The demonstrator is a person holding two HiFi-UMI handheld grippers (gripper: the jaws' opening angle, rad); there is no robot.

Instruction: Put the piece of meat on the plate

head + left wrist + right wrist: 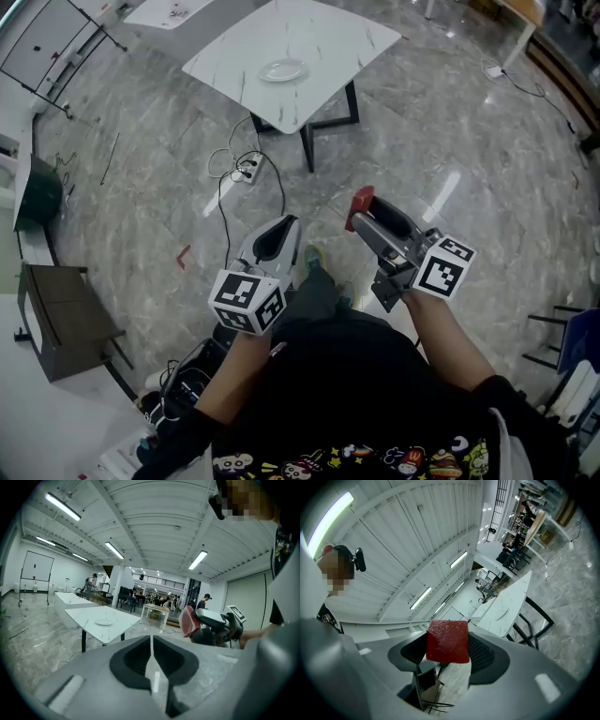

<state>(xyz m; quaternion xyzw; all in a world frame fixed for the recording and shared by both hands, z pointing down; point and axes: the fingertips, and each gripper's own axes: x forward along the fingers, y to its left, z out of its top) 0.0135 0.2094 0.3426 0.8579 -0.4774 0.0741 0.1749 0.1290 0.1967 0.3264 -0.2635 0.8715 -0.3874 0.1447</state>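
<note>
Standing view of a carry, seen from the head and from both grippers. The right gripper [362,210] is clamping the piece of meat [447,641], a flat red slab with squared edges, between its two jaws. The jaws are pressing on the slab's side edges, so its broad face is showing to the right gripper view and its upper part is standing clear of the jaw tips. This edge grip is probably leaving the underside free, so that the slab can be laid flat when released.

The left gripper [151,656] is holding nothing. Its jaws are resting together, with only a thin seam between them, and it is hanging beside the right one, apart from it, as an idle hand would.

The plate [281,69] is sitting on the white marble-patterned table [328,47], near the middle of the top and well apart from both grippers. A stretch of grey stone floor [450,141] is lying between the person and the table, with a power strip and its cable [246,169] lying just in front of the table legs.

Judged from this layout, the pick-up is done and the placing is not yet begun. The meat is being held high and forward, presumably to clear the person's body. The cable is presenting a likely trip risk.
</note>
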